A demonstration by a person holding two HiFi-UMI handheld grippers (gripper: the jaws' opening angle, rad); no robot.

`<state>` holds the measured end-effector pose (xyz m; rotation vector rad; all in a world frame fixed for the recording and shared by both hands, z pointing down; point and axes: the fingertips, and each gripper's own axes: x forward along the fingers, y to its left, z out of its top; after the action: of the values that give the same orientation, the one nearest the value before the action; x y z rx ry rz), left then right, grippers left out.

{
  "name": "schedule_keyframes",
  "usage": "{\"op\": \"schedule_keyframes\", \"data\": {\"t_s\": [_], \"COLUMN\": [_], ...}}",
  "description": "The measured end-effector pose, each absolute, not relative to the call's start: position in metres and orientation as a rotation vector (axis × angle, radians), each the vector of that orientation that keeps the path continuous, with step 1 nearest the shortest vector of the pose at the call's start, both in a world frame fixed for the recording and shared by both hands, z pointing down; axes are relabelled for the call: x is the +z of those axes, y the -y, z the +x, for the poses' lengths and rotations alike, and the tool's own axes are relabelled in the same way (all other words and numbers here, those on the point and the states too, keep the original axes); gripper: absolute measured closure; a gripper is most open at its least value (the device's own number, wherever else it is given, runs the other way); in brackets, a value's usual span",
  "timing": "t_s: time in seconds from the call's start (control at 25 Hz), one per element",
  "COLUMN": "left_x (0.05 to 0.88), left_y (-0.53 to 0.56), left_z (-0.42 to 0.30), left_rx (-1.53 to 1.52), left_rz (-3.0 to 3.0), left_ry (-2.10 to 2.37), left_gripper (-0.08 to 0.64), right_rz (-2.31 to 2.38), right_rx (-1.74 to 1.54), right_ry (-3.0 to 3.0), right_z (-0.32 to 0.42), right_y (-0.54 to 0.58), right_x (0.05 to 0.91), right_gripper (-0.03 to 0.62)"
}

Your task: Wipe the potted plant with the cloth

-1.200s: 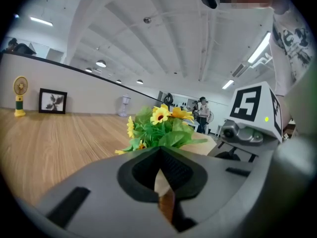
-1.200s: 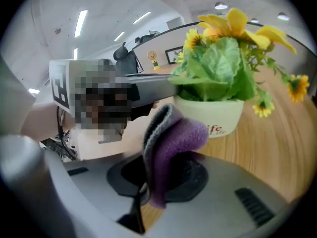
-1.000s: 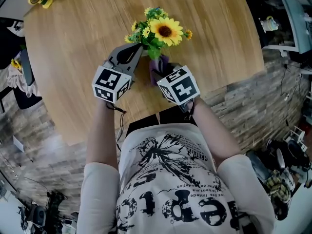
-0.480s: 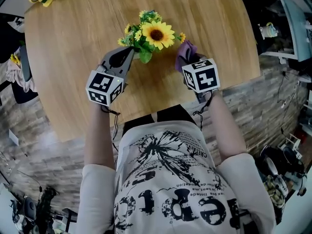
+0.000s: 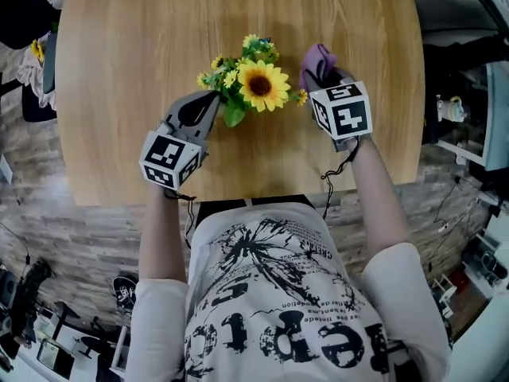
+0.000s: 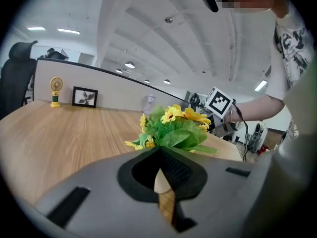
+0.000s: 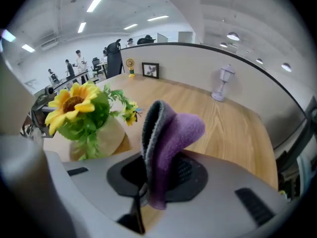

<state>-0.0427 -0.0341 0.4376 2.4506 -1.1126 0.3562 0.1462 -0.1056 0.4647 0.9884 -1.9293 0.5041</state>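
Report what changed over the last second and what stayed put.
The right gripper, shut on the purple cloth, swung from the near side of the potted plant round to its right side. The left gripper stayed shut at the plant's left, and the plant stayed upright.

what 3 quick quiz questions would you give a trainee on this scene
1. Pick one: the right claw holds a) a purple cloth b) a sponge c) nothing.
2. True or false: in the head view the cloth is left of the potted plant.
3. What colour are the petals of the biggest flower?
Key: 1 a; 2 false, it is to the plant's right; 3 yellow.
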Motion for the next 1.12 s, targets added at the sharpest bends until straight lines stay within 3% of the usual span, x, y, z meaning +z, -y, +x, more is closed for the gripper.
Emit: {"op": "schedule_keyframes", "data": {"t_s": [0.68, 1.12], "left_x": [0.435, 0.436], "left_y": [0.039, 0.043], "left_z": [-0.046, -0.046], "left_rx": [0.355, 0.304], "left_rz": [2.33, 2.284], "left_ry": [1.328, 1.39], "left_gripper": [0.557, 0.557], "right_rz": [0.549, 0.09], "right_rx": [0.084, -0.023], "right_ry": [2.143, 2.198], "right_z": [0.024, -0.042], "right_y": [0.21, 0.165], "right_x": [0.459, 0.475], "right_gripper": [0.517, 0.518]}}
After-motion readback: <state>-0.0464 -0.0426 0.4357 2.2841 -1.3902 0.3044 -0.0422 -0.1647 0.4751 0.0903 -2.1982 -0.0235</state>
